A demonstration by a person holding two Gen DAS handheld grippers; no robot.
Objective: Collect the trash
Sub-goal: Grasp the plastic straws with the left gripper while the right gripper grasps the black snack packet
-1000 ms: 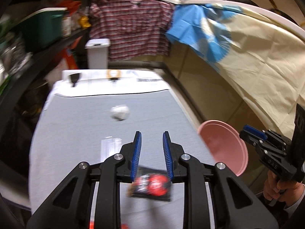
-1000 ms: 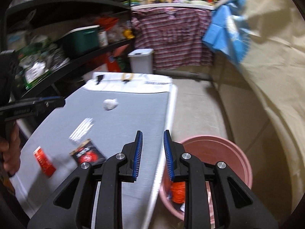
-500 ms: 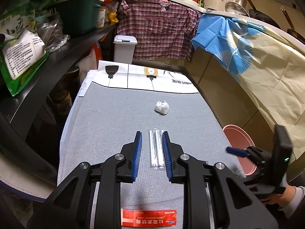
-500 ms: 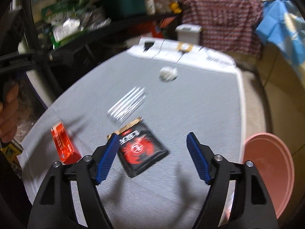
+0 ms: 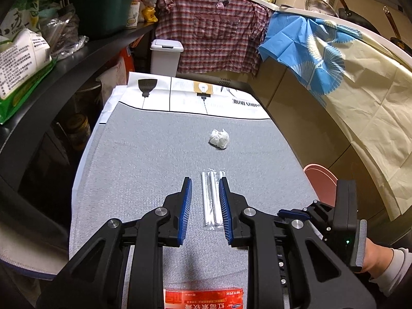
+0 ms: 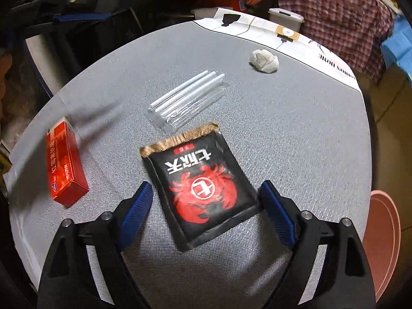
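Trash lies on the grey table cloth (image 5: 141, 154). A black pouch (image 6: 203, 188) printed with a red crab lies flat between the fingers of my right gripper (image 6: 206, 186). Its jaws are opening wide and the pads stand clear of the pouch on both sides. My left gripper (image 5: 205, 182) hovers over a clear pack of white straws (image 5: 211, 200); its jaws keep a narrow gap and grip nothing. A red box (image 6: 65, 164) lies left of the pouch. Farther back sits a crumpled white tissue (image 5: 219, 139).
A pink basin (image 5: 319, 180) stands on the floor off the table's right edge. Dark shelves with bags and a green crate (image 5: 103, 7) run along the left. A white bin (image 5: 166, 56) stands beyond the table's far end, with cloths hanging behind it.
My right gripper swung left from above the basin, dropped over the black pouch and opened wide. My left gripper shifted from over the pouch to over the straws, its gap unchanged.
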